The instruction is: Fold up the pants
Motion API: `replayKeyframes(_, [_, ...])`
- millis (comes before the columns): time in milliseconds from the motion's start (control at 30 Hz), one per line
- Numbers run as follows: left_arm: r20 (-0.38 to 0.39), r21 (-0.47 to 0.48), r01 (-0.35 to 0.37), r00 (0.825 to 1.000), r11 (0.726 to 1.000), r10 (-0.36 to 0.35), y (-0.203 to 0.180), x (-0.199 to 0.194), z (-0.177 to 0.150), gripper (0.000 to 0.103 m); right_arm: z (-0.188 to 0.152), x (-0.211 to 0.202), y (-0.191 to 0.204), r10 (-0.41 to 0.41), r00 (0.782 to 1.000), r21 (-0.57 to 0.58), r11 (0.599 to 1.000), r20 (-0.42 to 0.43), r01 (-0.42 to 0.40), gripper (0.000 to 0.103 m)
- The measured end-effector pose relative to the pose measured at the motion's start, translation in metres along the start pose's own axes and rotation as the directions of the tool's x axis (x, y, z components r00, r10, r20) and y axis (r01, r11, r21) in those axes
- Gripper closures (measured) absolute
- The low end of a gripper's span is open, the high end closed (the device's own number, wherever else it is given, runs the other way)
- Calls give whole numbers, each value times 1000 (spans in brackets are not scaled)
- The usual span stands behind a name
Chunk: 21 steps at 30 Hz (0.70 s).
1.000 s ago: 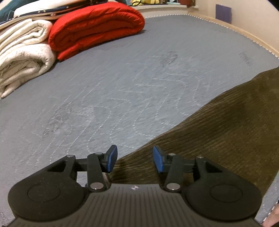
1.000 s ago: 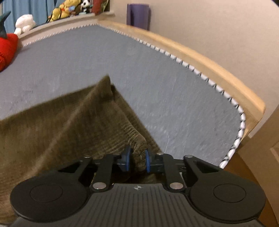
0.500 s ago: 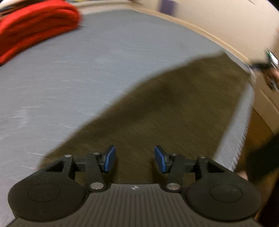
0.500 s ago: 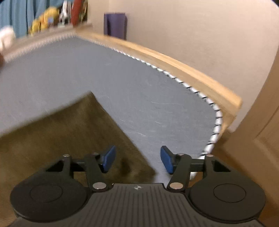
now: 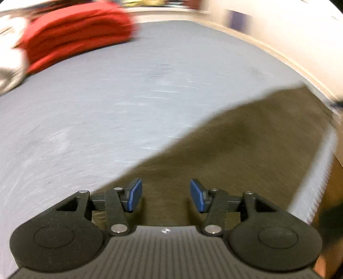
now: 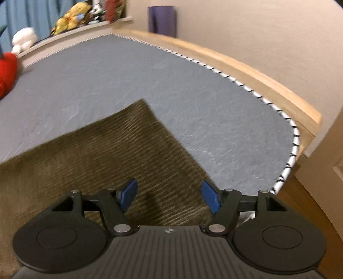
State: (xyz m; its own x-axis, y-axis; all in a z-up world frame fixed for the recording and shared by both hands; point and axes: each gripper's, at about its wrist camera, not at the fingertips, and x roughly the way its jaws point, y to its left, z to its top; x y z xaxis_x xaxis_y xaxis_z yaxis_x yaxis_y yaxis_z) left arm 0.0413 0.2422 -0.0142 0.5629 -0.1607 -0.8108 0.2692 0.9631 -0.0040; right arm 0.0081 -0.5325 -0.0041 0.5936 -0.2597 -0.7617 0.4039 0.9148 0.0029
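Stretching across most of both wrist views is a grey quilted mattress [image 6: 128, 81], edged with a black-and-white corded trim [image 6: 285, 169] and bounded by a light wooden bed frame [image 6: 246, 64] against a beige wall. On the near part of the mattress lie the olive-brown corduroy pants [image 6: 120, 150], spread flat, their ribbed cloth reaching from the lower left of the right wrist view to a corner that points toward the far end of the bed; in the left wrist view the same cloth fills the lower right, running out to the mattress edge. A folded red blanket [image 5: 75, 34] sits at the far left of the mattress, with white bedding [image 5: 10, 64] touching it on its left, both blurred. A shelf beyond the head of the bed carries stuffed toys [image 6: 72, 17], and a purple object [image 6: 161, 20] stands by the wall; what it is cannot be told. The right gripper [image 6: 169, 197] hovers over the pants near their right edge, its jaws opening, blue pads wide apart, with cloth seen below the gap but not pressed by either pad. The left gripper [image 5: 166, 197] hangs above the pants as well, its pads spread and clamping nothing.
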Motion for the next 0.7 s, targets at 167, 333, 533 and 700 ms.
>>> replayKeyframes(167, [-130, 164, -164, 974, 973, 186, -8, 26, -16, 50, -4, 12, -19, -56, 994, 167, 983, -95, 71, 19])
replayKeyframes(333, [-16, 187, -203, 978, 961, 209, -21, 6, -16, 42, -12, 11, -37, -54, 991, 336, 937, -119, 91, 19])
replayKeyframes(533, [17, 218, -192, 981, 957, 193, -32, 1, -12, 36, -21, 11, -53, 8, 996, 494, 869, -89, 37, 19])
replayKeyframes(700, [8, 247, -193, 980, 950, 197, -38, 7, -9, 36, -29, 29, -43, -31, 991, 428, 900, -129, 84, 19])
